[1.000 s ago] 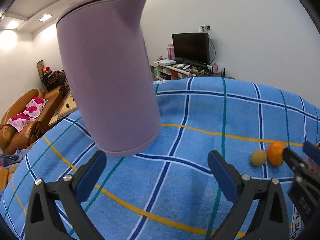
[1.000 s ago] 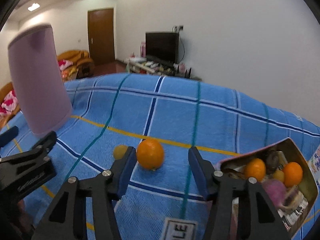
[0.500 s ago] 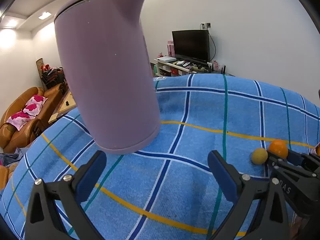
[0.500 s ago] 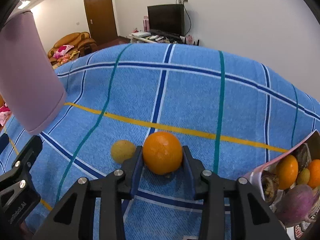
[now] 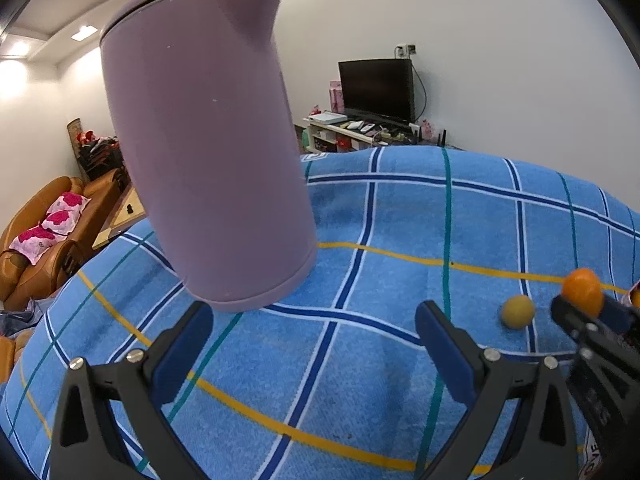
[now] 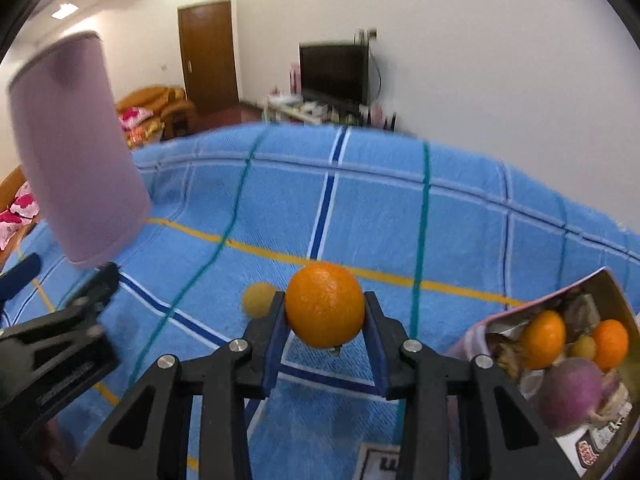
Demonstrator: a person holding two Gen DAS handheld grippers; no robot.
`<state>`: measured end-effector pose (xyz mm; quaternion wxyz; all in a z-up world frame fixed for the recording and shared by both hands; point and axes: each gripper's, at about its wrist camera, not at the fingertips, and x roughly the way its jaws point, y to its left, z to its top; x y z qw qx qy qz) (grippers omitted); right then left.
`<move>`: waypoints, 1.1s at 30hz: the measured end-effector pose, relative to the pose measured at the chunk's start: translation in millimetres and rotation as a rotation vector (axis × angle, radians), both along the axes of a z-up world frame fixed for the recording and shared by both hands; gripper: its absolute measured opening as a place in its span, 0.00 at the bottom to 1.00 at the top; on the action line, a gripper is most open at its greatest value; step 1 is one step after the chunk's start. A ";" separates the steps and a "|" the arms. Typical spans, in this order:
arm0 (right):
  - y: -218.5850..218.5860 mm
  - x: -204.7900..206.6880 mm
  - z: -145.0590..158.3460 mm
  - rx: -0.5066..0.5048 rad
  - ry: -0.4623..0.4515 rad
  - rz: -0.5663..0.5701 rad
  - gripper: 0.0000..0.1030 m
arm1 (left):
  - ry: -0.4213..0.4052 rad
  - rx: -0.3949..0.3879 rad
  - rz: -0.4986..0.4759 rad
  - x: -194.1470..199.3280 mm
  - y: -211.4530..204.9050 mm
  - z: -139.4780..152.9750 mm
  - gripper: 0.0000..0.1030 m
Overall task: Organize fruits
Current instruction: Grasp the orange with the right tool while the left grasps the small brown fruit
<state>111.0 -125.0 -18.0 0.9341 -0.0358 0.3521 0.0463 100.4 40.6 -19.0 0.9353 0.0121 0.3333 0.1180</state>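
A living room lies behind my work surface: a dark television [image 6: 334, 70] on a low stand by the far white wall, a brown wooden door [image 6: 207, 54] and an orange leather sofa [image 5: 44, 236] to the left. The table wears a blue checked cloth [image 5: 392, 220] with yellow and teal stripes. My right gripper [image 6: 325, 312] is clamped on a round orange fruit [image 6: 325, 305], held between its blue pads, above the cloth as far as I can tell. A small yellow fruit [image 6: 258, 299] lies on the cloth just left of it. At the near right sits an open tin box [image 6: 612, 292] holding more fruit. My left gripper [image 5: 314, 334] hangs with jaws spread wide and nothing between them, near a tall mauve plastic kettle [image 5: 208, 148] standing at the far left.
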 end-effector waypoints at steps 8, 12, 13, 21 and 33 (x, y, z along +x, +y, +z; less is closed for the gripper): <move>-10.9 -53.3 15.2 -0.038 -0.114 0.017 0.37 | -0.004 -0.039 -0.056 1.9 0.8 -0.4 1.00; -30.5 -72.8 19.1 0.018 -0.135 -0.007 0.37 | -0.011 -0.058 -0.106 0.3 -3.3 0.3 0.99; -33.7 -75.7 19.7 0.031 -0.140 -0.014 0.37 | -0.013 -0.064 -0.128 -0.5 -5.4 0.5 0.96; -57.3 -89.0 22.0 0.106 -0.151 -0.035 0.37 | 0.079 -0.183 -0.366 1.8 -39.2 4.0 0.62; -71.4 -86.3 26.3 0.142 -0.162 -0.045 0.37 | 0.195 -0.052 -0.511 38.7 -111.0 -10.8 0.43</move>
